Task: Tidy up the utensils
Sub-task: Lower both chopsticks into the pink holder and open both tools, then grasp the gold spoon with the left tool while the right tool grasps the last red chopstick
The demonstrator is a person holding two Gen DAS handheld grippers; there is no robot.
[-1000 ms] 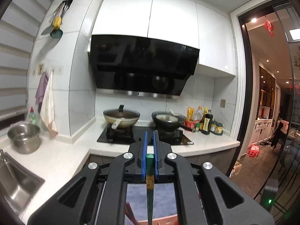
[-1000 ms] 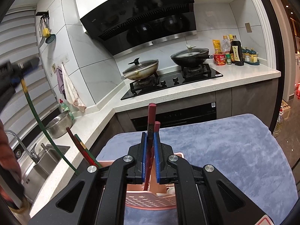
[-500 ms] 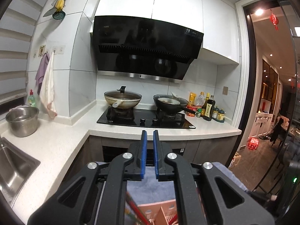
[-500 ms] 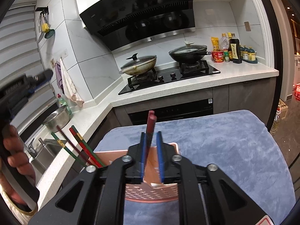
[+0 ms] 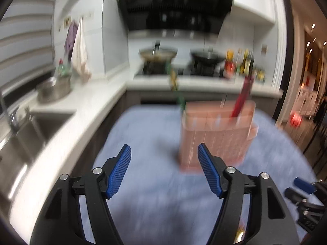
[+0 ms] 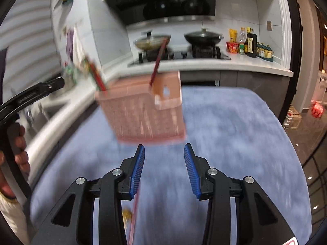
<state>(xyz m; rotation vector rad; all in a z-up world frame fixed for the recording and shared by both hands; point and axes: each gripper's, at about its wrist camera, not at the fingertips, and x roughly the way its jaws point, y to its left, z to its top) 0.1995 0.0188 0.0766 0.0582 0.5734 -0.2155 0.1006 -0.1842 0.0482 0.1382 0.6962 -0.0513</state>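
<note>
A pink perforated utensil holder [image 5: 216, 134] stands on the blue cloth [image 5: 147, 183]; it also shows in the right wrist view [image 6: 143, 110]. Green chopsticks [image 5: 176, 89] lean out of its left side and red chopsticks [image 5: 242, 98] stand in its right side. In the right wrist view red chopsticks [image 6: 158, 61] stand in the right compartment and red and green ones [image 6: 95, 73] lean out left. My left gripper [image 5: 164, 153] is open and empty, short of the holder. My right gripper [image 6: 164, 153] is open and empty just before it. Something pink and yellow [image 6: 130, 216] lies blurred under the right gripper.
A white counter [image 5: 81, 106] with a sink [image 5: 22, 138] and a steel bowl [image 5: 54, 87] runs along the left. A stove with two pans [image 6: 175, 40] and bottles [image 6: 250, 42] is at the back. The left gripper's body [image 6: 26, 98] shows at the right wrist view's left edge.
Both grippers let go of their chopsticks, opened wide and pulled back and down from the holder. The chopsticks now stand in the holder. Both views are motion-blurred.
</note>
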